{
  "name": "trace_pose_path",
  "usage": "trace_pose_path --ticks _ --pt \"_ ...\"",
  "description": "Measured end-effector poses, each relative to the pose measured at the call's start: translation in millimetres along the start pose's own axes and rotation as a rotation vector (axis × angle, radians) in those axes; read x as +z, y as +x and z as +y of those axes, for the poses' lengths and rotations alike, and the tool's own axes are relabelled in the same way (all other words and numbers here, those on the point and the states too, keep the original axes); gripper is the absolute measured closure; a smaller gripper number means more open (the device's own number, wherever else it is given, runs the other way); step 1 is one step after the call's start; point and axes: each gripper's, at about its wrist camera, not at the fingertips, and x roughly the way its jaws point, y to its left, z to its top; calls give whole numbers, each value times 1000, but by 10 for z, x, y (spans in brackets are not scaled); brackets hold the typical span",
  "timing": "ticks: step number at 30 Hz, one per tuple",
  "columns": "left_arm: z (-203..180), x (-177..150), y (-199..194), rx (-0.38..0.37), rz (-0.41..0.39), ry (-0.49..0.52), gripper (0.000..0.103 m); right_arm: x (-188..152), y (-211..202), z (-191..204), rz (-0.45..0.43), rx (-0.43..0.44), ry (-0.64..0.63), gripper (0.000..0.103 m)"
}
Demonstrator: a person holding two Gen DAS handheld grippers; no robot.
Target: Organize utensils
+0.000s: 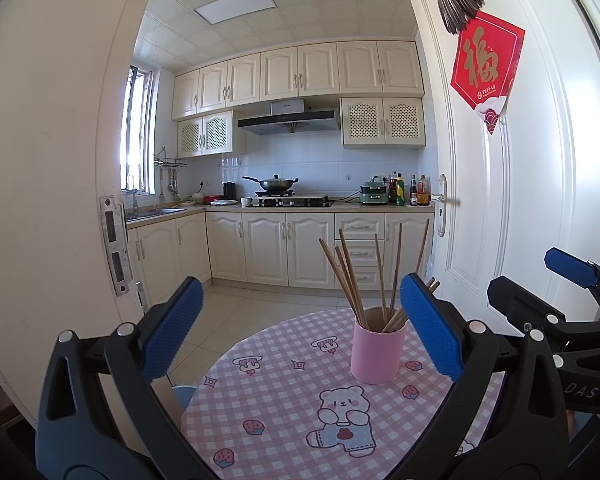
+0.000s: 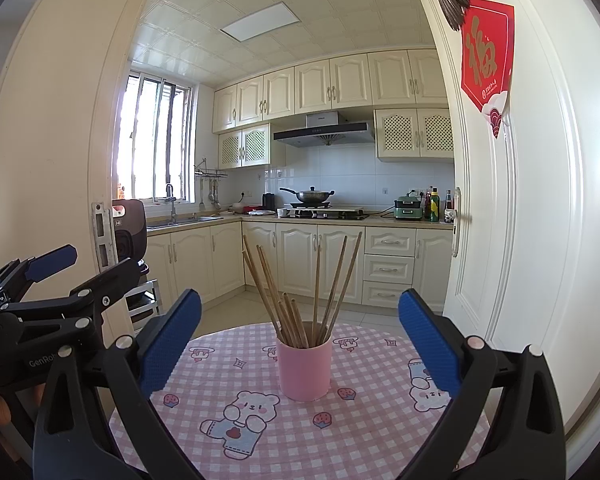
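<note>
A pink cup (image 1: 377, 350) (image 2: 305, 366) stands upright on the round table (image 1: 284, 412) (image 2: 380, 432), which is covered by a pink checked cloth. Several wooden chopsticks (image 1: 354, 280) (image 2: 300, 304) lean out of it in different directions. My left gripper (image 1: 300, 328) hangs open in front of the cup, which sits toward its right finger. My right gripper (image 2: 300, 336) is open too, with the cup centred between its blue pads (image 2: 168, 344). Neither holds anything. Each gripper shows at the edge of the other's view: the right one (image 1: 548, 292) and the left one (image 2: 56, 276).
An open white door (image 1: 512, 184) (image 2: 512, 216) with a red paper sign stands close on the right. A door frame (image 1: 112, 240) (image 2: 100, 236) is on the left. Beyond lies a kitchen floor (image 1: 236, 308) and cabinets (image 1: 288, 252). A dark appliance (image 2: 130, 232) sits at the left.
</note>
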Motion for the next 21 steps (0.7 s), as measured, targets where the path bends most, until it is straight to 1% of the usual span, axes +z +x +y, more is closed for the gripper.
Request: trace_pose_path --ticks 21 --pt "1 4 3 2 0 1 6 2 -2 1 2 0 4 8"
